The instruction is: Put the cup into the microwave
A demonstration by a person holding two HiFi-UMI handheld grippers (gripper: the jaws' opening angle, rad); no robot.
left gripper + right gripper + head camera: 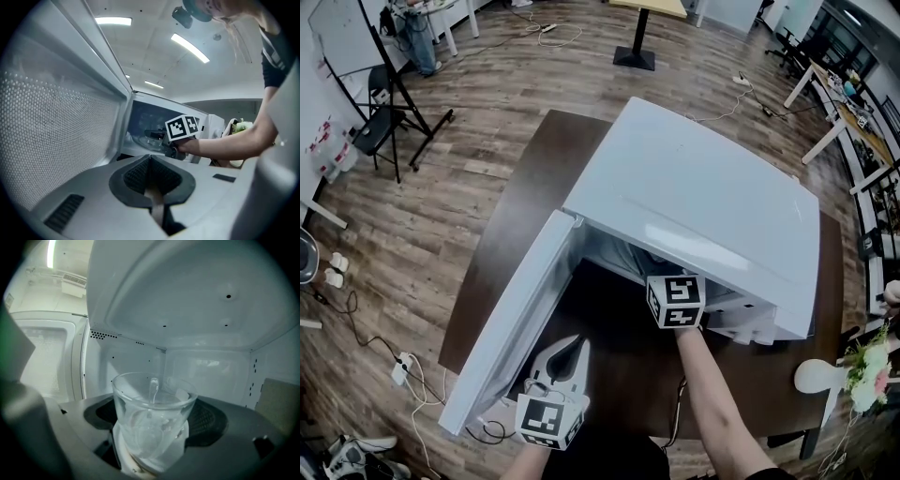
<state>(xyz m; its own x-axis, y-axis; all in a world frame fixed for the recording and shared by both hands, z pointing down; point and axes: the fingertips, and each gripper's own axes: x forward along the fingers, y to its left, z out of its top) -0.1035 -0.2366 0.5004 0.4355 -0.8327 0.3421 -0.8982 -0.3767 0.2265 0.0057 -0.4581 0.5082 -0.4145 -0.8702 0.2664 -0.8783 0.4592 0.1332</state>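
While the right gripper reaches into the open microwave, its jaws are closed on a clear glass cup, one jaw on each side of the cup's lower wall. The cup sits upright between them, inside the white cavity, with the back wall and ceiling behind and above it. No view shows whether its base touches the cavity floor. In the head view only this gripper's marker cube shows at the mouth of the cavity; the jaws and cup are hidden under the microwave's top. The person's forearm runs back from the cube towards the near edge of the tabletop.

The door stands swung out to the left. The left gripper hangs low beside the door's free end, in front of the cavity and well apart from the cup. Its jaws are pressed together with nothing between them. Its view looks past the door's dotted inner panel at the right gripper's cube and a glass turntable in the cavity.

The microwave rests on the dark brown tabletop, which stands on a wood-plank floor.
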